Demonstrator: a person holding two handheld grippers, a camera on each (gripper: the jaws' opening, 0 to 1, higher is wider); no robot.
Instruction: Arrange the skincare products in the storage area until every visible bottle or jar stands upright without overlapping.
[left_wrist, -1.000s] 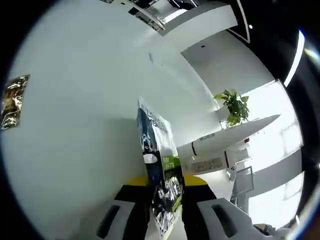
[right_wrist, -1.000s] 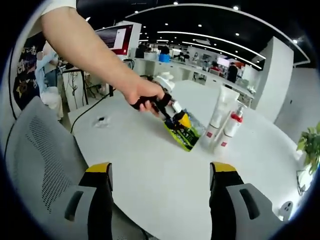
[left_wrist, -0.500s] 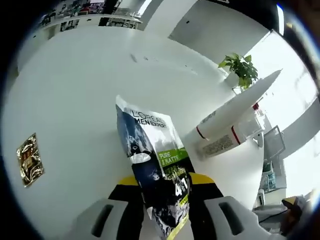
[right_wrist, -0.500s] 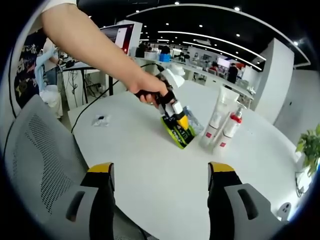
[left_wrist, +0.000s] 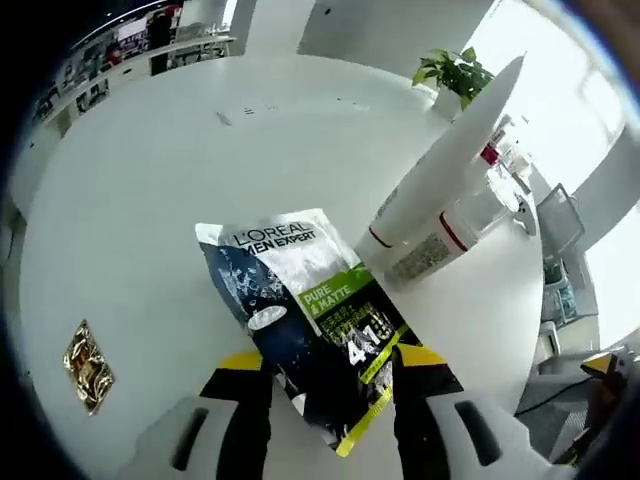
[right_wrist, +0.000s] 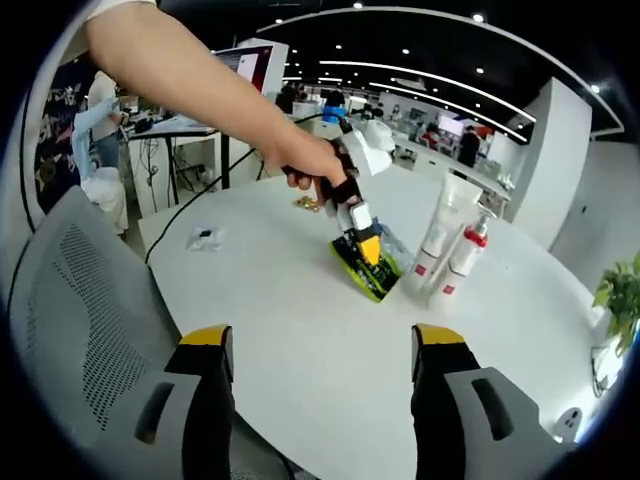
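Note:
A dark blue and green skincare sachet (left_wrist: 300, 300) is pinched at its lower end between my left gripper's (left_wrist: 325, 365) yellow-tipped jaws, its far end low over the white table (left_wrist: 140, 180). Just right of it a white tube (left_wrist: 445, 160) and a red-collared pump bottle (left_wrist: 440, 235) stand together. In the right gripper view, a person's hand points the left gripper (right_wrist: 360, 235) steeply down on the sachet (right_wrist: 372, 272), beside the tube (right_wrist: 440, 230) and pump bottle (right_wrist: 465, 260). My right gripper (right_wrist: 322, 345) hangs open over the table's near part, holding nothing.
A gold foil wrapper (left_wrist: 88, 365) lies on the table left of the sachet. A grey mesh chair (right_wrist: 70, 310) stands at the near left edge, a small dark item (right_wrist: 203, 238) on the table beside it. A potted plant (left_wrist: 455, 72) sits beyond the tube.
The left gripper has tipped downward with the sachet, bringing it from upright to slanting low over the table next to the tube. The right gripper has stayed where it was, open.

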